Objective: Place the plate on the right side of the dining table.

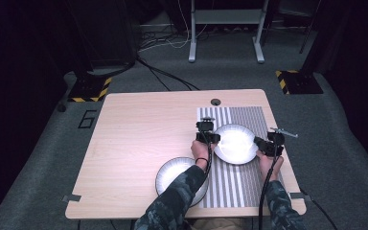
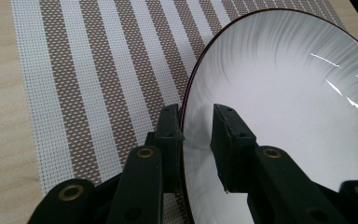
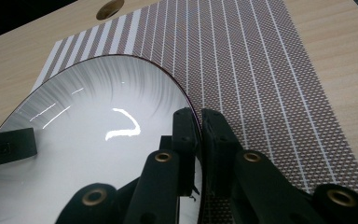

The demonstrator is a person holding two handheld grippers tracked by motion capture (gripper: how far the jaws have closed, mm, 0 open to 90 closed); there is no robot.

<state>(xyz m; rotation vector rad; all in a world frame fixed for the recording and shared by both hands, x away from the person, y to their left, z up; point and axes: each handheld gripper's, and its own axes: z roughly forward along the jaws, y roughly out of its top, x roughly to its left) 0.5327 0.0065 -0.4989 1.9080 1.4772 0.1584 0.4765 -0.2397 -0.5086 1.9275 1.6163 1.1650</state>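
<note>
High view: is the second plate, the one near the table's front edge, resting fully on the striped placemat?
No: the second plate lies mostly on bare wood of the table, left of the striped placemat, partly under the person's left forearm.

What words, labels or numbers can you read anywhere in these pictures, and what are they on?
"6": a dark outlined figure that looks like a 6, on the grey floor left of the table.
No writing can be read on either plate, the striped mat or the grippers.
</note>
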